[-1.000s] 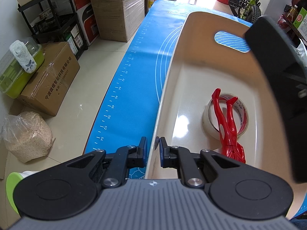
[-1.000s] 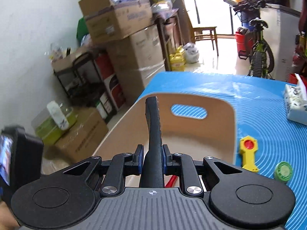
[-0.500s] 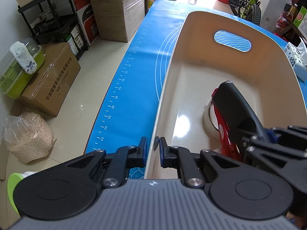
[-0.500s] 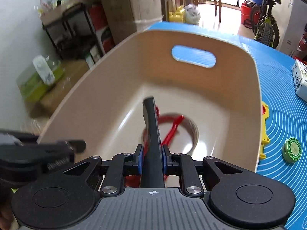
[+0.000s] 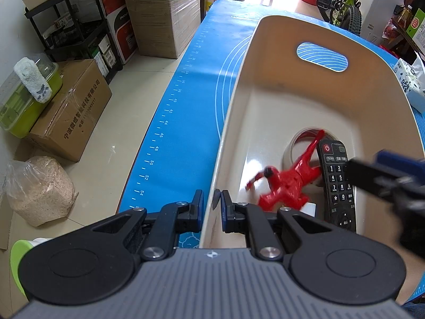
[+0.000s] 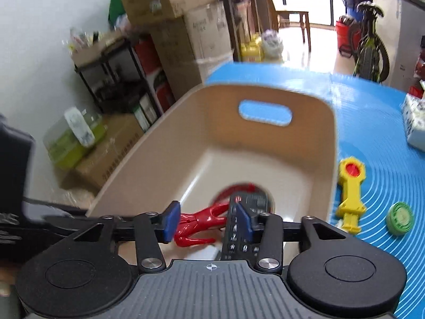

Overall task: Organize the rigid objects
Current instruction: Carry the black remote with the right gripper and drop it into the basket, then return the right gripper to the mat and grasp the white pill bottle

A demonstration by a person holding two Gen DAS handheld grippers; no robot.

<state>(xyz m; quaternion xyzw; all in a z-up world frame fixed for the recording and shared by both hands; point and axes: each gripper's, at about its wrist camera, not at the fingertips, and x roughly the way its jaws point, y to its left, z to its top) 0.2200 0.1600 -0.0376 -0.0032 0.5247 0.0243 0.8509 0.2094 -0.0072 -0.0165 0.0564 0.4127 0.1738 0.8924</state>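
**On the blue mat: bin held at its rim, remote control inside**

On a table covered by a blue mat printed with white arcs and a ruler scale stands a beige bin with an oval handle slot in its far wall. Beyond the mat's left edge lies a tiled floor with stacked cardboard boxes, a black shelf rack, a green lidded container and a bag of granular material. A bicycle stands past the mat's far edge.

Inside the bin, toward its near end, a black remote control lies face up, buttons visible, its upper end resting on a tape roll. A red figurine lies just left of the remote control, touching it and partly across the tape roll.

The left gripper straddles the bin's near-left rim, jaws narrow, one finger outside and one inside the wall; whether the pads press the wall cannot be told. The right gripper hangs above the bin's near end with jaws wide apart and nothing between them; the remote control shows below, behind its right finger.

On the mat beside the bin's right wall lie a yellow toy with a red centre and, near it, a green round lid. A patterned tissue pack sits toward the mat's right edge.
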